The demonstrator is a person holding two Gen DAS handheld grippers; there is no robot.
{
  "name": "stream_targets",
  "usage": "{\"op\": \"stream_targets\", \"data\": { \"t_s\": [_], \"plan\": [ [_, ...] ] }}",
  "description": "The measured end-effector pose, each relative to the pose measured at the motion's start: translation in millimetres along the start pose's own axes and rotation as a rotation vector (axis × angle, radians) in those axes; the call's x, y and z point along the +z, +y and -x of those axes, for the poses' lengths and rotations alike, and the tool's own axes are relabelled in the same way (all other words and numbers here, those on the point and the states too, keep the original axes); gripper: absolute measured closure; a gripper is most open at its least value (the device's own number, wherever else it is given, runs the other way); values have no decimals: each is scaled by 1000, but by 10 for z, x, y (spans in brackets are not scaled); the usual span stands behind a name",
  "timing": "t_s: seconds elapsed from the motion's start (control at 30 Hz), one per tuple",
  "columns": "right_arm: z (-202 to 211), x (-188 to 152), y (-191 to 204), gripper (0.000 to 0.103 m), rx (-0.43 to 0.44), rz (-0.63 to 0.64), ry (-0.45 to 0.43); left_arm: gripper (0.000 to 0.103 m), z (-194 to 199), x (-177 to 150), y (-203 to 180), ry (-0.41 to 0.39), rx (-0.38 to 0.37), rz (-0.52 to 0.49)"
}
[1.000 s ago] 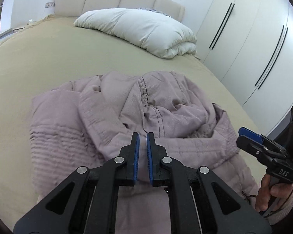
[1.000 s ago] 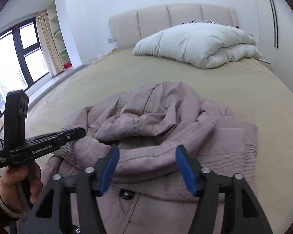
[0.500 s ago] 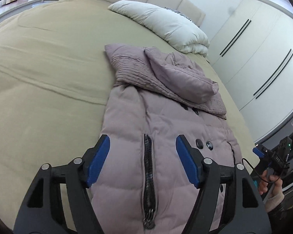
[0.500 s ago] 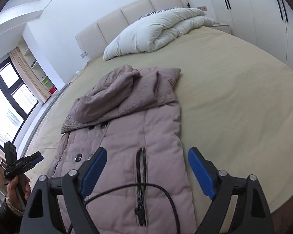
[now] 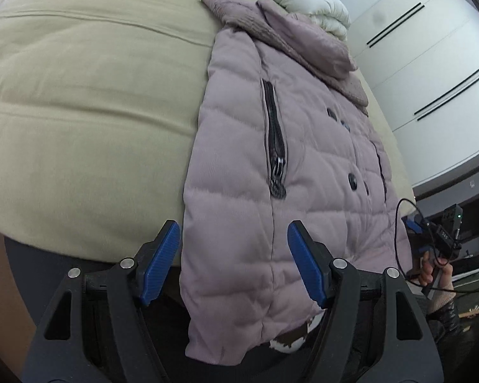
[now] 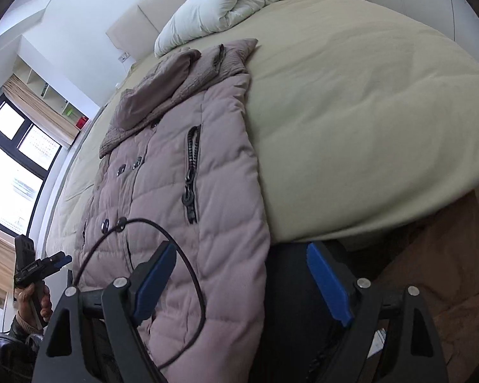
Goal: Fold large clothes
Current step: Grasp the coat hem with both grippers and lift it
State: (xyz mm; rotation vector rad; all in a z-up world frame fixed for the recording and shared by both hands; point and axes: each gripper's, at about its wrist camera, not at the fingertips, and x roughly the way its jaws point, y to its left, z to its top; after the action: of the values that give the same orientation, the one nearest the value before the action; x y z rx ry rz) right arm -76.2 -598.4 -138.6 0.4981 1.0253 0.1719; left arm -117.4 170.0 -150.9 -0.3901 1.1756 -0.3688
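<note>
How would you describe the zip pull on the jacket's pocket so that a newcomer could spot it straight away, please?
On the beige bed lies a mauve quilted jacket, its hem hanging over the bed's near edge. A dark pocket zip runs lengthwise down its panel nearest the left gripper. The zip pull is the round dark tab at the zip's near end, unlike the buttons grouped towards the jacket's middle.

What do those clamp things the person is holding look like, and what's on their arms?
Each hand-held gripper is black plastic with two angled fingers, silver rivets and ribbed blue pads: the left and the right. A thin black cable loops from the right one. Seen from the side, the left one carries small white lettering. Dark sleeves with lighter knit cuffs cover the wrists.
</note>
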Motion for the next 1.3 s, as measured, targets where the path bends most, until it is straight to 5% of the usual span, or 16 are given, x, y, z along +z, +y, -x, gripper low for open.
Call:
{"op": "stream_targets", "data": {
  "t_s": [0.37,0.53,0.77,1.03,1.2,1.3],
  "plan": [
    [1855,76,-196,16,-42,22,-397,34,-1,-95,71,36,-25,-8],
    [2154,14,-19,16,-51,104,-440,34,-53,-93,-1,56,-41,-25],
    [1067,-127,54,16,41,50,-185,34,-161,-219,6,86,-48,-18],
    [-53,-438,54,30,98,-80,119,34,-282,-326,121,123,-29,20],
    [-174,-527,0,32,141,-123,150,34,-392,-322,212,126,-79,62],
    [-139,-522,17,42,228,-133,145,34,-485,-285,142,153,-102,30]
  ]
}}
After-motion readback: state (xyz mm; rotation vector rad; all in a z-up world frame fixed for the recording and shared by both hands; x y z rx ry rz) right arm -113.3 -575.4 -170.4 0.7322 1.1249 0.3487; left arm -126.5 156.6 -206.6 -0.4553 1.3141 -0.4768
